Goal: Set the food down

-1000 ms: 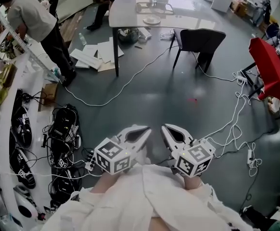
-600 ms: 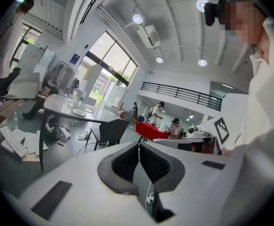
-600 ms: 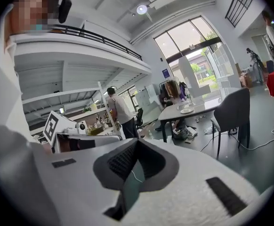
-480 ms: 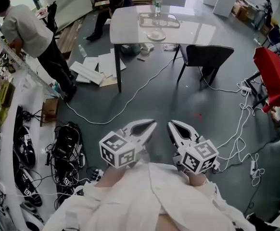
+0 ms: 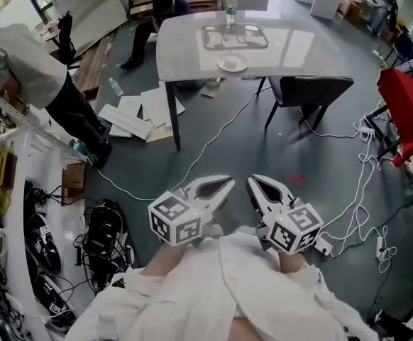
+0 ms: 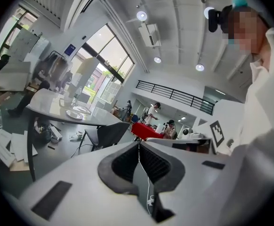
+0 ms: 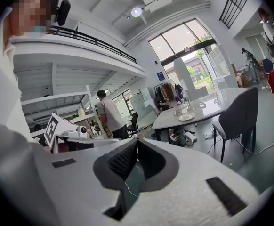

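Observation:
Both grippers are held low in front of me over the grey floor, side by side and pointing at the table. My left gripper (image 5: 226, 182) is shut with nothing between its jaws, and in its own view the left gripper (image 6: 138, 144) shows its pads meeting. My right gripper (image 5: 254, 182) is also shut and empty, and the right gripper view shows the right gripper (image 7: 137, 141) with its pads together. No food is in either gripper. Ahead stands a white table (image 5: 299, 48) carrying a white plate (image 5: 233, 63), a clear tray (image 5: 235, 36) and a bottle (image 5: 230, 1).
A dark chair (image 5: 313, 91) stands at the table's right side. White cables (image 5: 213, 130) and papers (image 5: 132, 112) lie on the floor. A person (image 5: 22, 55) stands by shelves at the left, another crouches (image 5: 165, 6) behind the table. A red cloth (image 5: 402, 101) hangs at the right.
I have walked toward the table, which now sits lower and larger in the head view. Both grippers have stayed shut, empty and side by side.

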Demonstrator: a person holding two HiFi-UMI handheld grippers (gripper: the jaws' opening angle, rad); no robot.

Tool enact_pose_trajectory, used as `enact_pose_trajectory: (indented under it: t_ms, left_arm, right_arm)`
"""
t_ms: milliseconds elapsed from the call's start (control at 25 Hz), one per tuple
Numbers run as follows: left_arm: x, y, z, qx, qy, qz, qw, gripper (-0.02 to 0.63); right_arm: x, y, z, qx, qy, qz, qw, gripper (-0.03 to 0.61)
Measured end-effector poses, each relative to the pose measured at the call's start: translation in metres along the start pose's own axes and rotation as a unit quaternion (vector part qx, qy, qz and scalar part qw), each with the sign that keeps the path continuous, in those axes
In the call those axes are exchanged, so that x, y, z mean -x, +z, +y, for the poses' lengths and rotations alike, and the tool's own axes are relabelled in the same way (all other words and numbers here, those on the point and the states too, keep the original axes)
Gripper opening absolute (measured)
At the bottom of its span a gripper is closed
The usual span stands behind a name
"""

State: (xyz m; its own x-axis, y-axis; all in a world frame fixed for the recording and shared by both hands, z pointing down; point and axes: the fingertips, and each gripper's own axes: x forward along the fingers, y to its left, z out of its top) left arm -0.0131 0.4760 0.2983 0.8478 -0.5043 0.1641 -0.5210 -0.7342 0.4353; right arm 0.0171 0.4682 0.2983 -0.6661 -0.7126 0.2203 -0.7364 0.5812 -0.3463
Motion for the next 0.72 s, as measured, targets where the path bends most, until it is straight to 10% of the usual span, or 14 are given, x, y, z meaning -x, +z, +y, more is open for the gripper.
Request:
enact_pose_trajectory:
  t_ms: [720]
  left_arm:
    - [-0.111, 0.043, 0.130, 0.038, 0.046, 0.023, 0.9980, 0.020]
  right_arm:
    - [-0.116, 0.057, -0.110, 0.001, 0.043, 0.026, 0.999, 0.002]
